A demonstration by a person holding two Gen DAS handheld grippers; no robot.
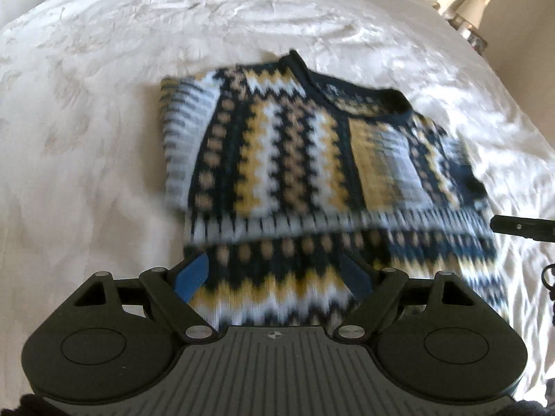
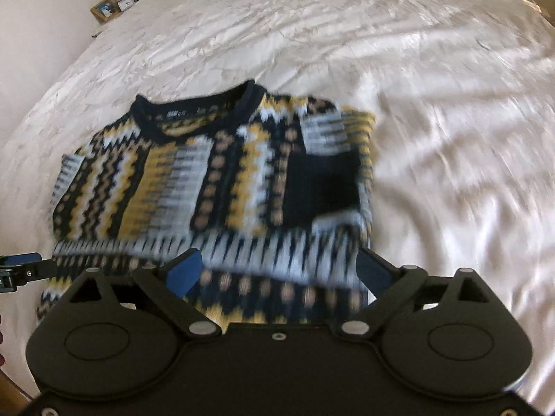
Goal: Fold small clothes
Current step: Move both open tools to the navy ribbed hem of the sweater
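Observation:
A small knitted sweater [image 1: 295, 159], patterned in navy, yellow, white and tan, lies on the white bedspread [image 1: 86, 138] with both sleeves folded in over the body. It also shows in the right wrist view [image 2: 222, 180]. My left gripper [image 1: 277, 270] is open, its blue-padded fingers wide apart above the sweater's near hem. My right gripper [image 2: 281, 270] is open too, spread over the hem on the other side. Each gripper's tip shows at the edge of the other's view: the right gripper [image 1: 520, 227] and the left gripper [image 2: 24, 267]. Both views are blurred by motion.
The bedspread [image 2: 433, 104] stretches wide around the sweater. A bedside table with a lamp and a picture frame [image 2: 107, 8] stands at the far left corner in the right wrist view. Jars and a lamp [image 1: 468, 24] stand at the far right in the left wrist view.

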